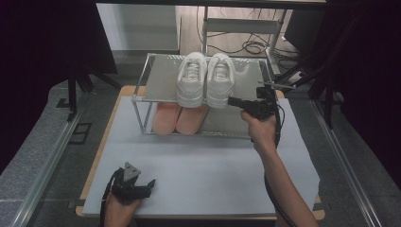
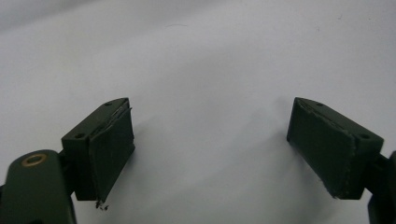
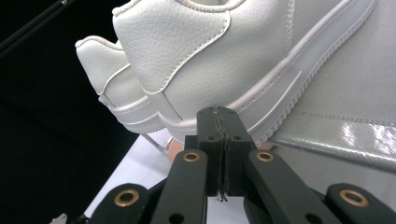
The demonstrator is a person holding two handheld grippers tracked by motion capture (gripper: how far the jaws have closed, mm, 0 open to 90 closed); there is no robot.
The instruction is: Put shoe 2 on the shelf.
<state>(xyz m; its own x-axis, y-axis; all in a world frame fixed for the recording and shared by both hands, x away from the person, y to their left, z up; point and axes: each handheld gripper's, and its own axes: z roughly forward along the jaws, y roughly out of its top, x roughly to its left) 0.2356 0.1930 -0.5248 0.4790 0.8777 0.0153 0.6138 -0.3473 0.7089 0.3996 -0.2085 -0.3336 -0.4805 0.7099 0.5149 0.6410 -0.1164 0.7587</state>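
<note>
A pair of white sneakers stands on the top shelf of a metal shoe rack (image 1: 158, 80), heels toward me: the left sneaker (image 1: 191, 78) and the right sneaker (image 1: 220, 78). My right gripper (image 1: 231, 100) is raised at the rack's front edge, shut, its tips right at the heel of the right sneaker. In the right gripper view the closed jaws meet at the gripper (image 3: 219, 114), against the sole of the near sneaker (image 3: 224, 51), with nothing between them; the other sneaker (image 3: 107, 70) stands beyond. My left gripper (image 1: 150, 184) rests low at the table's front left, open (image 2: 210, 140) over the bare white surface.
Two pink slippers (image 1: 166, 118) (image 1: 191, 118) lie on the rack's lower shelf. The rack stands at the back of the white table top (image 1: 208, 156). Grey shelf fabric (image 3: 345, 93) spreads beside the near sneaker. Cables and black stands lie beyond the table.
</note>
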